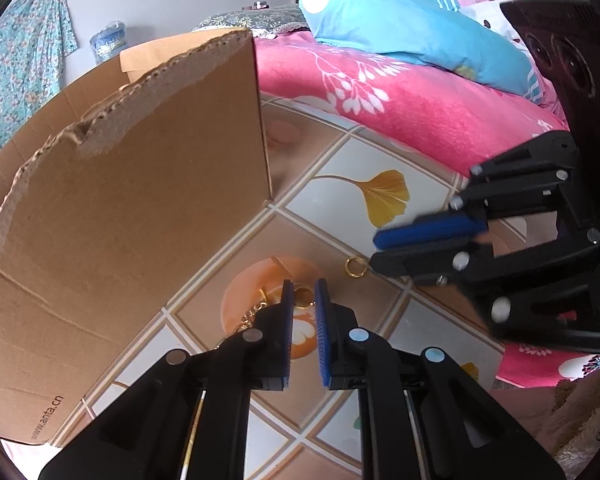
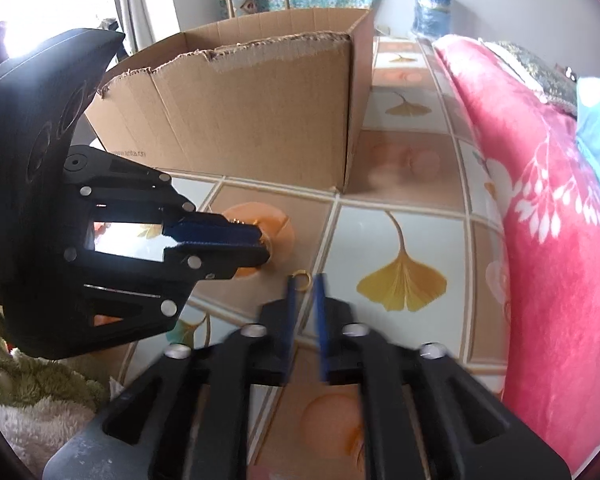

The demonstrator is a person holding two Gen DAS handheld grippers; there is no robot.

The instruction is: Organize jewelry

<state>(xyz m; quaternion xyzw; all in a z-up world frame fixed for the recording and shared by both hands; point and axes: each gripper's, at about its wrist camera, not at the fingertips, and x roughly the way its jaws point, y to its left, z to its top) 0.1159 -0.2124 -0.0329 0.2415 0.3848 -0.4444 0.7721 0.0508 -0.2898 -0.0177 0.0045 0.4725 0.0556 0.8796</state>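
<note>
A gold chain with a round pendant (image 1: 303, 297) lies on the patterned floor mat (image 1: 340, 184); the pendant sits between the tips of my left gripper (image 1: 303, 290), whose jaws are narrowly open around it. A small gold ring (image 1: 355, 268) lies on the mat just right of it, also in the right wrist view (image 2: 301, 279). My right gripper (image 2: 305, 282) hovers just short of that ring, jaws slightly apart and empty; it shows in the left wrist view (image 1: 376, 250). The left gripper shows in the right wrist view (image 2: 262, 246) over the chain.
An open cardboard box (image 1: 140, 184) with a torn rim stands on the mat left of the jewelry, also in the right wrist view (image 2: 260, 120). A pink floral blanket (image 1: 400, 96) and a blue pillow (image 1: 412, 28) border the mat on the right.
</note>
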